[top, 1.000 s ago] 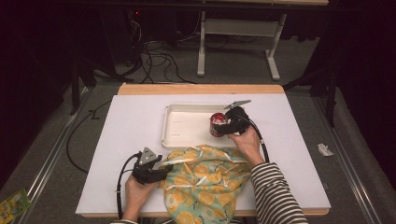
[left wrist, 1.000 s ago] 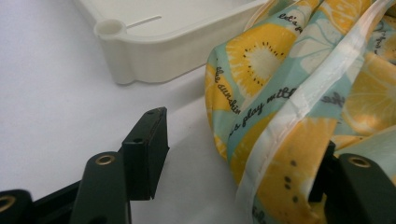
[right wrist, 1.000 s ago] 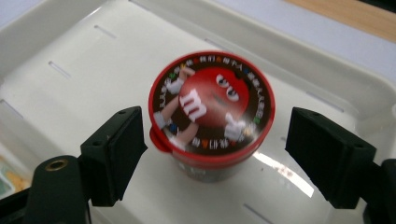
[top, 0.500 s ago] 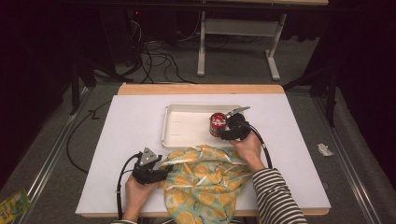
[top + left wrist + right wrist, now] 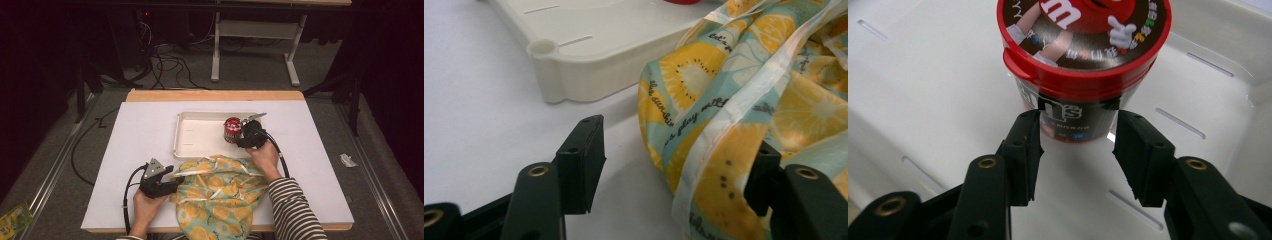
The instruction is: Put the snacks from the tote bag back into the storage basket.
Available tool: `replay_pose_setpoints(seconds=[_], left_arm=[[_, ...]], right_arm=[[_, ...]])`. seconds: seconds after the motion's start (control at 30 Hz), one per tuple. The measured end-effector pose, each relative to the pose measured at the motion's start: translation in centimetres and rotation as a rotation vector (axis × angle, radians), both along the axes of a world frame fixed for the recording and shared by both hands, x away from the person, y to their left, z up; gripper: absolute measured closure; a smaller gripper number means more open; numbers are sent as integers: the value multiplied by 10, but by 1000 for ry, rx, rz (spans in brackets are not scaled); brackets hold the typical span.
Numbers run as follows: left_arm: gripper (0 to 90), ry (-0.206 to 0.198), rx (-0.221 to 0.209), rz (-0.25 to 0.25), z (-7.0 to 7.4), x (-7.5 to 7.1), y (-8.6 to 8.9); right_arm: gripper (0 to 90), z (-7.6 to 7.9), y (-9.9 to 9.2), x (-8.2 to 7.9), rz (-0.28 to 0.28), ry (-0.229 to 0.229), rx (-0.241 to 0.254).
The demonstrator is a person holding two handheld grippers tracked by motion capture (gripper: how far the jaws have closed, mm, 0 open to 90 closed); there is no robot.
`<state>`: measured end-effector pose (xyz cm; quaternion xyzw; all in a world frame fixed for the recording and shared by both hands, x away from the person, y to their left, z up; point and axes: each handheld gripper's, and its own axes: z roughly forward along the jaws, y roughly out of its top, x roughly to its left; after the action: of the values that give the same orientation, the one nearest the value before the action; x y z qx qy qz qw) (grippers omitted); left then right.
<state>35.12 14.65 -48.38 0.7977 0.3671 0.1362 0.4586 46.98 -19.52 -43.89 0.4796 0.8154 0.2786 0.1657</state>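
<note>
Nearest me, my left gripper (image 5: 159,181) sits at the bench's (image 5: 125,150) near edge, fingers spread wide around a fold of the lemon-print bag (image 5: 220,192), one pad against the cloth, the other standing clear over bare bench. The bag overhangs the near edge. Beyond it, the white tray (image 5: 200,135) has free floor on its left half. My right gripper (image 5: 243,136) has its fingers just closing, now touching the sides of the red candy tub (image 5: 1083,65), which stands upright near the tray's right wall.

You had a white table (image 5: 140,150) there, carrying a cream tray (image 5: 200,137) and a lemon-print cloth bag (image 5: 220,195) just beside it.
</note>
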Motion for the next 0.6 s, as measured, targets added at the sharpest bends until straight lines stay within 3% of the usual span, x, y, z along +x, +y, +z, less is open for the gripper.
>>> replay_pose_setpoints(seconds=[0.13,0.3,0.6], left_arm=[[410,1,-4,-9,0,0,0],[414,-3,-8,-11,1,0,0],[442,-4,-35,-15,4,-1,3]], right_arm=[[603,-2,-2,3,-2,4,9],[598,-2,-4,4,-6,8,27],[525,15,-13,-9,-9,-50,52]])
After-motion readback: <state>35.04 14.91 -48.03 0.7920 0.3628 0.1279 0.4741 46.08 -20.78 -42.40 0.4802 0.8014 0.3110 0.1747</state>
